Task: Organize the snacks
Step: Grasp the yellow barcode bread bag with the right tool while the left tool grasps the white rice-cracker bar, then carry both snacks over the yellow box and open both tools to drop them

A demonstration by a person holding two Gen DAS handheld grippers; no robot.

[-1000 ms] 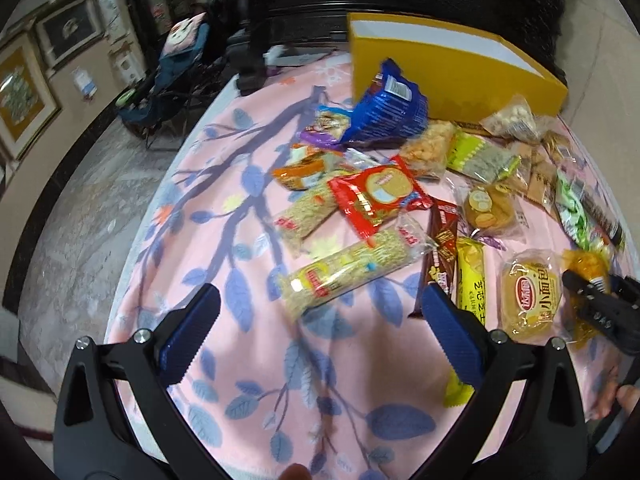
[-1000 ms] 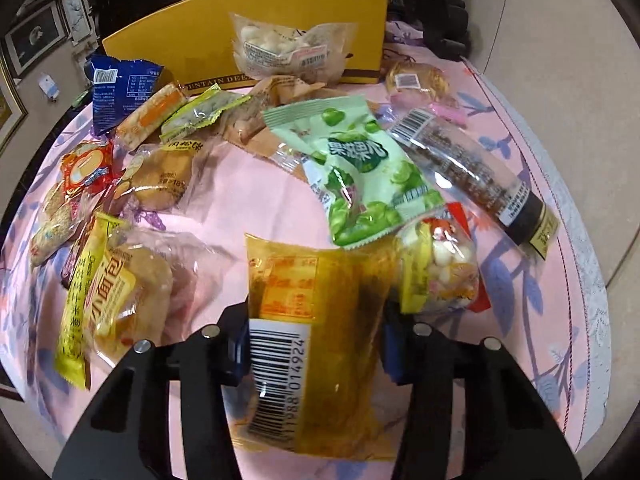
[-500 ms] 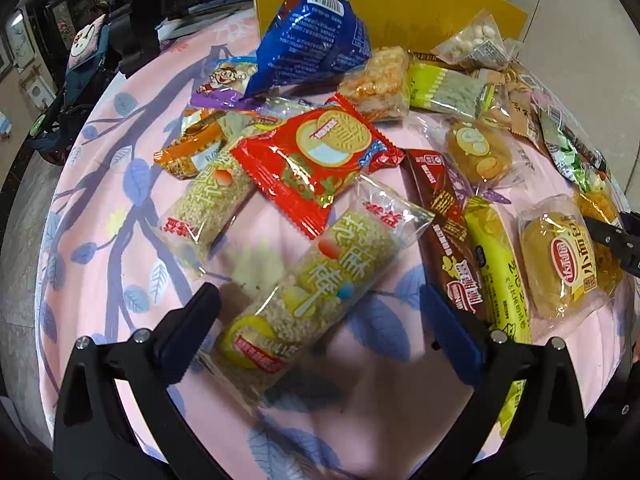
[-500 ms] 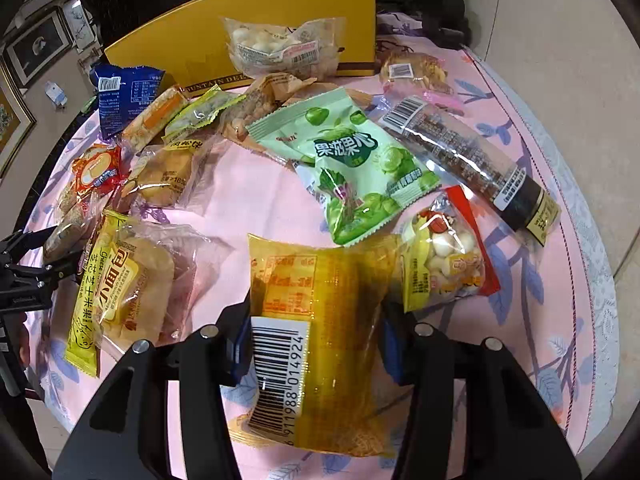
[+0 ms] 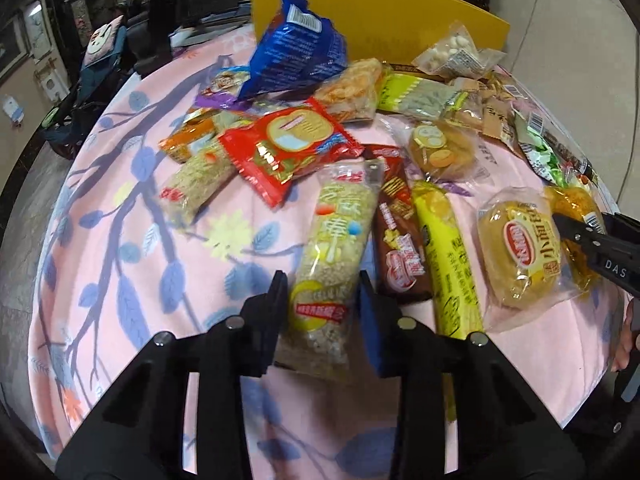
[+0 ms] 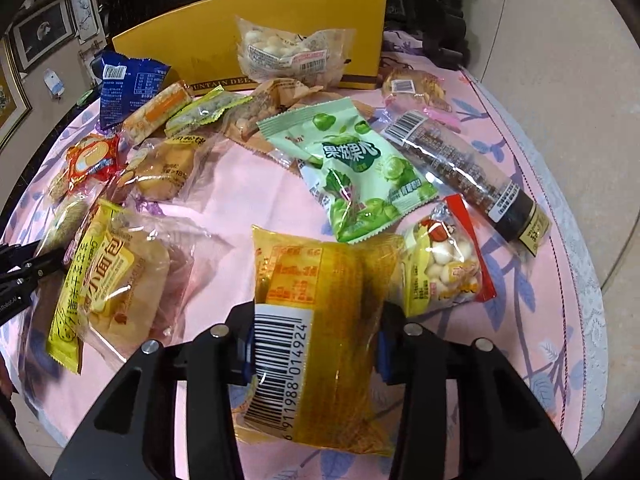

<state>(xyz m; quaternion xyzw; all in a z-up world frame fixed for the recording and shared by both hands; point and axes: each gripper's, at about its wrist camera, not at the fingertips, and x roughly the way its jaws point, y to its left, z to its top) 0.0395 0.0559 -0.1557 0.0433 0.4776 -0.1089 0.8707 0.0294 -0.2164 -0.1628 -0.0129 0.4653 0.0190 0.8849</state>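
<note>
Many wrapped snacks lie on a round table with a pink leaf-print cloth. In the left wrist view my left gripper points down at a long clear-wrapped rice puff bar. Its jaws are closing, and both blue pads meet the wrapper's near end. My right gripper keeps a yellow packet with a barcode between its pads, and its jaws are closing tighter on it. That same gripper shows at the right edge of the left wrist view.
A tall yellow box stands at the table's far edge. A blue bag, a red packet, a green plum packet, a small bread pack and several others crowd the middle. A dark chair stands beyond the left rim.
My left gripper came down over the rice puff bar and its jaws went from wide apart to closed against the wrapper. The right gripper stayed put with the yellow packet.
</note>
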